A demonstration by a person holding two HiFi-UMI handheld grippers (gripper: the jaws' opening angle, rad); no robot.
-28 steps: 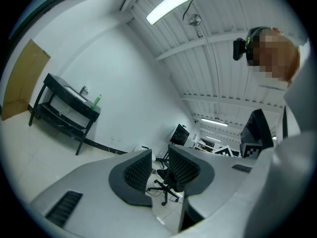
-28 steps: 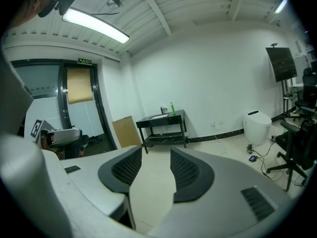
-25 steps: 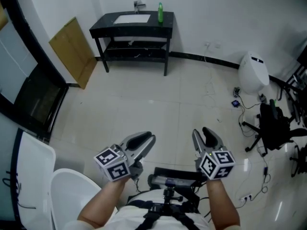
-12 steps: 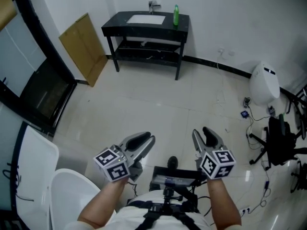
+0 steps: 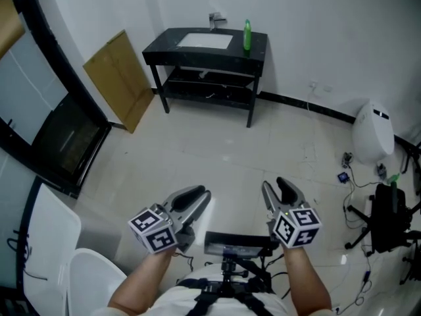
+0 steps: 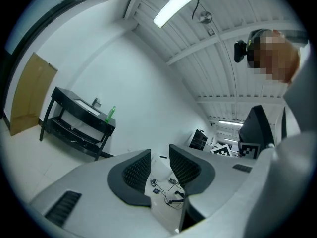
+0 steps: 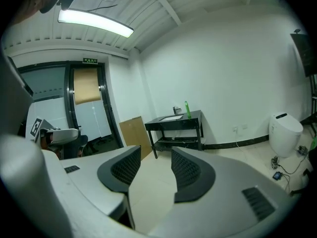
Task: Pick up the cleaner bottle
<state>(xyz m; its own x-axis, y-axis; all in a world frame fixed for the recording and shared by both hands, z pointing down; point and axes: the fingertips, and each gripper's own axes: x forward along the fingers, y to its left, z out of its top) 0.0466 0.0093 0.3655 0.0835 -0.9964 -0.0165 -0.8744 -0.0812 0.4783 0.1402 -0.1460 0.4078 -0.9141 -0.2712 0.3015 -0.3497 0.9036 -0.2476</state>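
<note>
- Head view puts the slim green plastic cleaner bottle (image 5: 247, 34) upright at the right end of the black metal-framed table (image 5: 197, 51), near the wall and well apart from both grippers
- Left gripper (image 5: 197, 195): jaws parted, nothing between them
- Right gripper (image 5: 275, 184): jaws have just been opening and stand wide, also empty
- Risk: the bottle is tall and narrow, so a jaw that clips it on a level approach would likely tip it or push it off the table's end
- Risk: the white inset sink basin (image 5: 205, 40) and metal tap (image 5: 216, 20) just beside it crowd the left side
- Bare tiled floor (image 5: 217, 143) lies between; loose black cables (image 5: 348, 163) and a black office chair (image 5: 388, 226) sit off right, a brown cardboard sheet (image 5: 122, 78) leans left
</note>
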